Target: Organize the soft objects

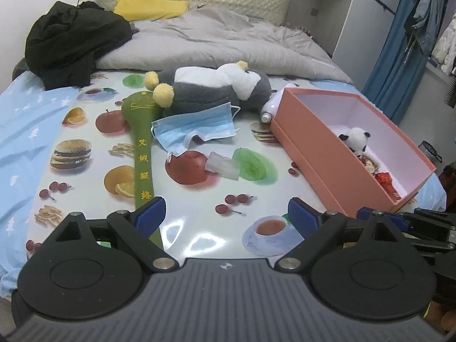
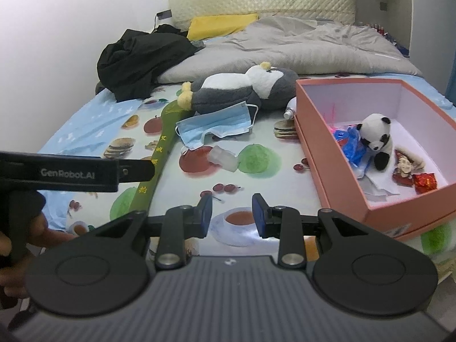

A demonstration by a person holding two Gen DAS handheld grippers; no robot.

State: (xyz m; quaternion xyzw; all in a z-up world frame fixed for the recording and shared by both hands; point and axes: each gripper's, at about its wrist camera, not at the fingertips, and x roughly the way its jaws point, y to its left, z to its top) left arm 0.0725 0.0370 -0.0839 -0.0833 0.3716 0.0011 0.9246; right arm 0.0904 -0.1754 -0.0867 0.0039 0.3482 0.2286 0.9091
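A grey and white plush penguin point(image 1: 216, 85) point(image 2: 242, 88) lies on the fruit-print mat point(image 1: 199, 193). A blue face mask point(image 1: 196, 126) point(image 2: 216, 126) lies in front of it, beside a long green padded stick point(image 1: 142, 148) point(image 2: 162, 148) and a small clear soft packet point(image 1: 223, 165) point(image 2: 223, 156). A pink box point(image 1: 319, 154) point(image 2: 316, 154) on the right holds a small plush panda point(image 1: 356, 141) point(image 2: 376, 139). My left gripper point(image 1: 226, 218) is open and empty, near the stick's end. My right gripper point(image 2: 232, 213) is open and empty, left of the box.
A grey duvet point(image 1: 228, 37), black clothing point(image 1: 74, 45) and a yellow pillow point(image 1: 151, 7) lie at the back of the bed. A white bottle point(image 1: 270, 108) lies behind the box. The box also holds blue plastic point(image 2: 350, 145) and red wrappers point(image 2: 424, 182).
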